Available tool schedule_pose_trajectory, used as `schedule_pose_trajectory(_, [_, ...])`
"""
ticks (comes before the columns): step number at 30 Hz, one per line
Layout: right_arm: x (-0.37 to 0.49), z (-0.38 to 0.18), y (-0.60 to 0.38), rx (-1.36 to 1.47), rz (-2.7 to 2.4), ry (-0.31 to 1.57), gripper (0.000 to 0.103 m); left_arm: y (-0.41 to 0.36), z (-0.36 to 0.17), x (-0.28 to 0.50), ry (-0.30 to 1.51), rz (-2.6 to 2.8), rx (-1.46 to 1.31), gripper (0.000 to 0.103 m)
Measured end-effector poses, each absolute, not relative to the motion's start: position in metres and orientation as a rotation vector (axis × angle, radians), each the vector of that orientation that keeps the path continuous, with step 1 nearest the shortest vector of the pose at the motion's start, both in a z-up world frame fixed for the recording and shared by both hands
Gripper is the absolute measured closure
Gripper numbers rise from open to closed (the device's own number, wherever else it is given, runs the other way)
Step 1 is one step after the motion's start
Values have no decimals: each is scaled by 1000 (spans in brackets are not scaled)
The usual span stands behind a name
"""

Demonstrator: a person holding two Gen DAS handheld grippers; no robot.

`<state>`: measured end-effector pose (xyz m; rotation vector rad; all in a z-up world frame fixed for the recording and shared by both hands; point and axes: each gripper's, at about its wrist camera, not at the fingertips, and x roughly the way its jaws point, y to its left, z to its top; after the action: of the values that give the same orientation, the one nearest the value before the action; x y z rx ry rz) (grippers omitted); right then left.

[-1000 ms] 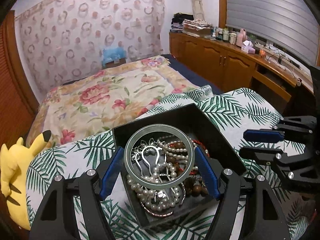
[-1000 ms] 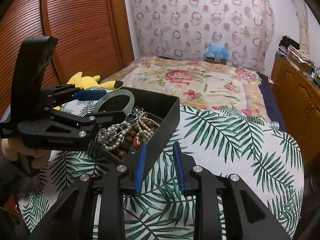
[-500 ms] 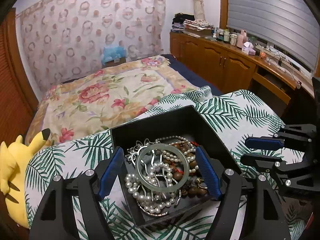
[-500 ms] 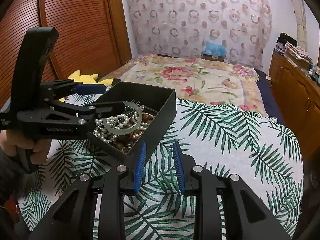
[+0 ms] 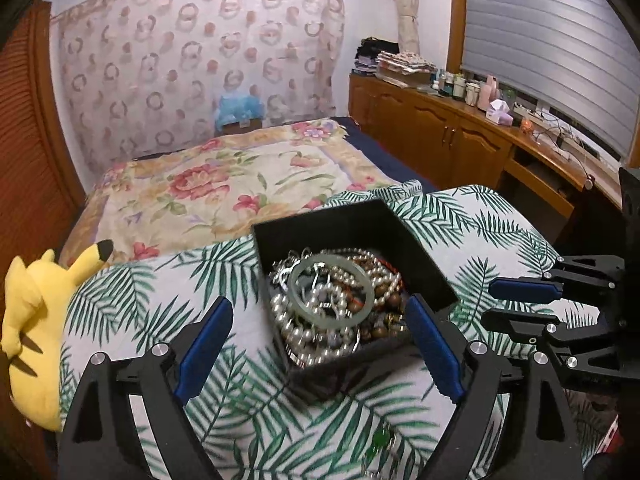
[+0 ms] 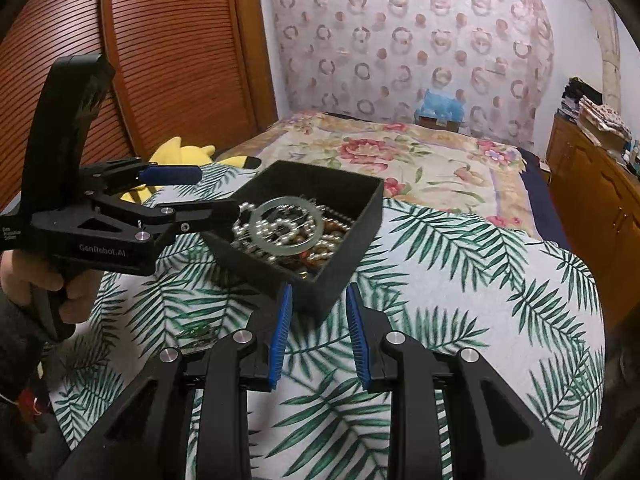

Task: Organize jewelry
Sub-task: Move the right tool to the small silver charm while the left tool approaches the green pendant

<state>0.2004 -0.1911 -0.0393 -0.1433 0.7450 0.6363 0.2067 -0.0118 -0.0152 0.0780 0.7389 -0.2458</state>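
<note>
Hovering over the palm-print cover [image 5: 224,384], your left gripper [image 5: 316,348] is opening its jaws, nothing pinched between the blue pads, while the pale green bangle [image 5: 331,290] lies flat on the heap of pearl and bead strands inside the black jewelry box [image 5: 360,226]. The bangle sits just ahead of and above your left fingertips in the left wrist view, a little right of the midline, clear of both pads. A ring has no long axis; its open face points up, so any regrasp would likely come across its rim from above. The box stands corner-on to you, one corner pointing between the left fingers. Your right gripper [image 6: 318,336] waits at the box's near corner, pads partly spread and empty. The left is the nearer to the bangle. A small green piece [image 6: 198,334] lies on the cover beside the box, blurred.
</note>
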Motion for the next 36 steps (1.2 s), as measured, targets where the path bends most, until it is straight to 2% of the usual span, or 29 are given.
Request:
schedule_pose_trajectory(3, [189, -43, -183, -153, 657, 754, 73, -2, -20, 193, 749, -235, 62, 18])
schedule_pose_trajectory(7, [173, -50, -171, -174, 689, 772, 73, 14, -27, 174, 759, -210, 35, 11])
schedule_pose_trajectory(31, [114, -88, -89, -339, 830, 874, 73, 71, -63, 105, 818, -129, -50, 11])
schedule_pose_trajectory(32, [113, -87, -88, -350, 826, 869, 75, 70, -64, 104, 821, -131, -50, 11])
schedule_pose_trajectory(33, [113, -87, -88, -352, 829, 872, 86, 69, -66, 104, 824, -134, -49, 11])
schedule_pose_trajectory(36, [113, -84, -93, -343, 826, 867, 86, 63, -68, 105, 832, -145, -42, 11])
